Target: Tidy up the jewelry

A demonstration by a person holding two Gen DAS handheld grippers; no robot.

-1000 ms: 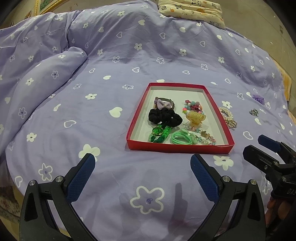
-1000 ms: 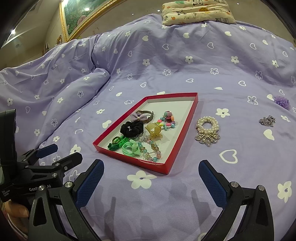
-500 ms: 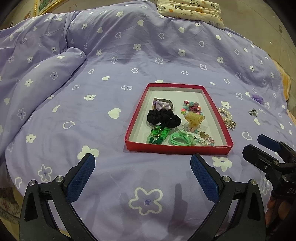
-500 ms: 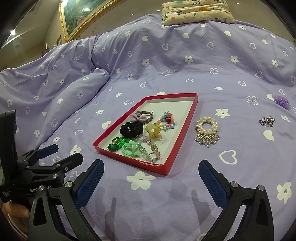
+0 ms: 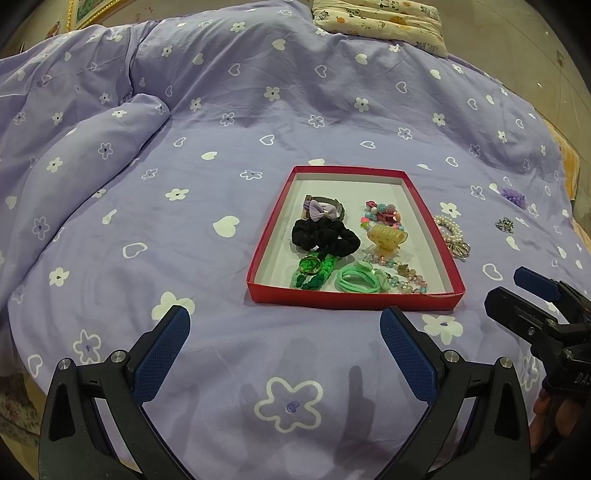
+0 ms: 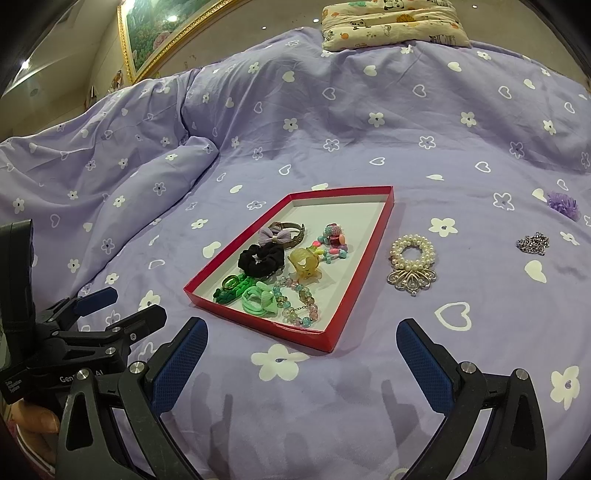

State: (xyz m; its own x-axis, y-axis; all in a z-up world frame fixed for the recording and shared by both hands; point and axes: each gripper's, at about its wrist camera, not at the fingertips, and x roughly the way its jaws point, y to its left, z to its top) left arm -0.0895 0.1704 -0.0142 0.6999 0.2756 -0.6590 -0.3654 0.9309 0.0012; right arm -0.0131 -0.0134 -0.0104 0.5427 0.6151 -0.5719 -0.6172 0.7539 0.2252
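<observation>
A red tray (image 5: 354, 301) (image 6: 362, 258) lies on the purple bedspread and holds a black scrunchie (image 5: 325, 236), green bands (image 6: 258, 299), a yellow claw clip (image 6: 304, 262) and beaded pieces. Outside it, to its right, lie a pearl bracelet with a silver ornament (image 6: 412, 264) (image 5: 452, 236), a small silver chain (image 6: 533, 243) and a purple flower piece (image 6: 563, 204). My left gripper (image 5: 284, 347) hovers open near the tray's front edge, holding nothing. My right gripper (image 6: 301, 352) is open and empty too, just in front of the tray's near corner.
The bedspread (image 5: 184, 229) bunches into a thick fold at the left (image 6: 110, 199). A patterned pillow (image 6: 395, 22) lies at the far end, and a gold-framed picture (image 6: 162, 33) hangs behind. A hand (image 6: 33, 421) grips the left tool.
Both views have barely shifted; the tray sits slightly nearer the left gripper. Both grippers stay open and nothing was taken hold of.
</observation>
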